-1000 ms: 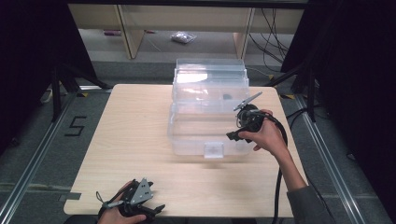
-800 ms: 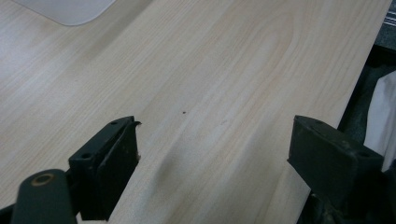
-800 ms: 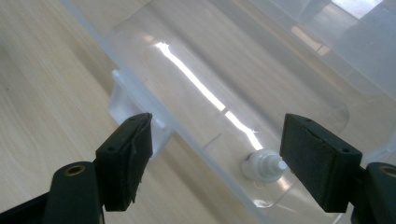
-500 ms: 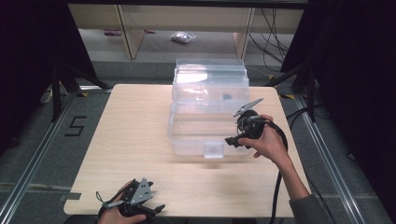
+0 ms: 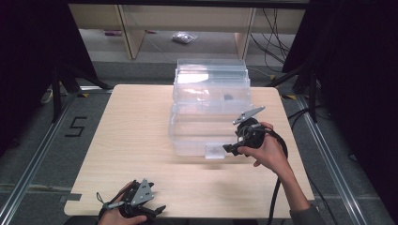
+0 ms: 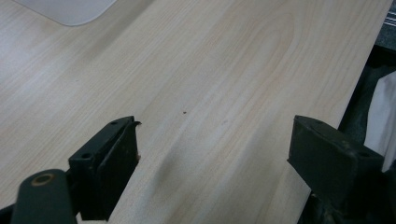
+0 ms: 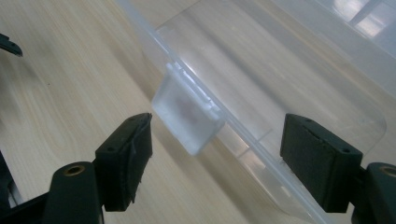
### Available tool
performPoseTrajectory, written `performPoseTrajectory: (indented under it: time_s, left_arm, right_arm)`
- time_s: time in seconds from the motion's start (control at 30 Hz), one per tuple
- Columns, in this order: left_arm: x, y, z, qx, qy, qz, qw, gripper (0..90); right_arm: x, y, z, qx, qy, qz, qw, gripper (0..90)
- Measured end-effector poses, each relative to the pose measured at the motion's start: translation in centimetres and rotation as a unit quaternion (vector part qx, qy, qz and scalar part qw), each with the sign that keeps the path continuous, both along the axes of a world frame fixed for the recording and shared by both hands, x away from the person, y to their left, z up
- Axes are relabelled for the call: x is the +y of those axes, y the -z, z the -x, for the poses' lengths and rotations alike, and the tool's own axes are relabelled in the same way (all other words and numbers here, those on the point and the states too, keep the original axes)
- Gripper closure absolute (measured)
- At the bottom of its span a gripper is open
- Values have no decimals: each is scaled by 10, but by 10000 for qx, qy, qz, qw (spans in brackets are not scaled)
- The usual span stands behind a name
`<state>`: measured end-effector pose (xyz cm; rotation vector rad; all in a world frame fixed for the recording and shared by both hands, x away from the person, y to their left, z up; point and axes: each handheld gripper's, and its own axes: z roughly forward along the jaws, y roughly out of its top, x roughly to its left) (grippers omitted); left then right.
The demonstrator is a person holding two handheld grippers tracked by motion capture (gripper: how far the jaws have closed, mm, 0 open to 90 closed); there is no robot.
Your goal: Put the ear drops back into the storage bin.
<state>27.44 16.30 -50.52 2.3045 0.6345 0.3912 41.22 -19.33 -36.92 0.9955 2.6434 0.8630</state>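
Pointing right tongs (image 7: 215,163) at box latch (image 7: 187,119), agape.

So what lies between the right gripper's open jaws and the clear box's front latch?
Nothing. In the right gripper view, the right gripper faces the frosted latch of the clear plastic box across bare wooden table, not yet touching it.

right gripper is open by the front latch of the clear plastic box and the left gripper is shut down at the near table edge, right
Not quite. The left gripper is open, not shut: the left gripper view shows its jaws wide apart over the pale wooden table. The right gripper is open by the frosted latch of the clear plastic box.
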Motion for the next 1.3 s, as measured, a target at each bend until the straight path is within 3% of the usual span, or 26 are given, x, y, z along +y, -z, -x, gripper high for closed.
performPoseTrajectory:
  time_s: [0.33,0.37,0.43,0.47,0.63,0.7,0.73,0.8,0.83,0.87,0.97,1.0,1.03,1.07,1.23,1.27,1.3]
  left_arm:
    - [1,-1,-1,-84,94,-112,9999,153]
    - [1,-1,-1,-84,98,-117,9998,154]
    - [1,-1,0,-34,50,-65,10000,154]
    - [2,-2,-1,-70,98,-136,9998,154]
    - [1,-1,-1,-119,17,-112,9999,154]
    - [1,-2,-1,-138,37,-98,9998,154]
    - [2,-2,-1,-141,33,-78,9999,153]
    - [2,-2,-1,-139,40,-86,9999,154]
    - [2,-2,-1,-138,45,-95,9998,154]
    - [2,-2,0,-53,26,-18,10000,154]
    - [1,-2,0,-54,12,9,10000,154]
    - [1,-2,0,-61,11,4,10000,153]
    - [1,-2,0,-85,-18,-7,10000,154]
    - [1,-1,0,-98,-27,-44,9999,154]
    - [2,-3,-1,-154,25,-73,9999,154]
    - [2,-3,-1,-154,26,-66,9999,154]
    - [2,-3,-1,-153,23,-67,9999,154]
  right_arm:
    - [3,6,9,-102,-95,-110,9998,249]
    - [4,5,12,71,-2,-133,9999,247]
    - [3,8,13,-128,-126,-136,9997,244]
    - [5,8,17,46,-10,-200,9998,243]
    - [7,11,23,14,-76,-195,9998,243]
    - [8,12,25,-27,-104,-219,9997,242]
    - [6,15,25,-218,-305,-158,9992,242]
    - [7,15,26,-247,-343,-131,9990,242]
    - [8,14,29,-111,-233,-167,9995,242]
    - [7,16,28,-265,-403,-129,9988,242]
    - [8,16,31,-163,-230,-204,9994,242]
    - [7,18,32,-210,-372,-164,9990,242]
    - [7,19,33,-215,-299,-176,9992,242]
    - [8,19,35,-104,-218,-164,9996,242]
    - [6,24,36,-233,-355,-183,9989,243]
    - [6,26,40,-196,-80,-180,9996,242]
    - [6,27,40,-200,-175,-284,9992,242]
